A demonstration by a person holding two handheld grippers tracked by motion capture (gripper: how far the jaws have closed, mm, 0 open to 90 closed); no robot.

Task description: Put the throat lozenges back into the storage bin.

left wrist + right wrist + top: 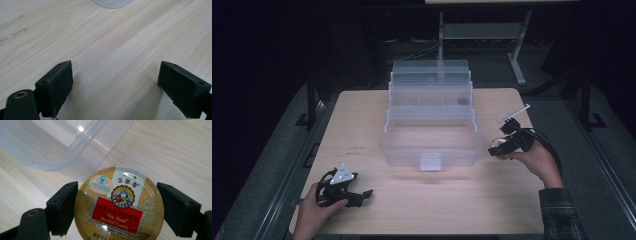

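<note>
We hold the tin (119,205) tight in our right gripper (501,146), left gripper (116,85) open, and should lift it over the box (430,150) wall at 9 o'clock.

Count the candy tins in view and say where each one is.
1. The candy tin is clamped in the right claw, just right of the clear box. More could be hidden in the box's upper trays, which are too hazy to read.
</note>
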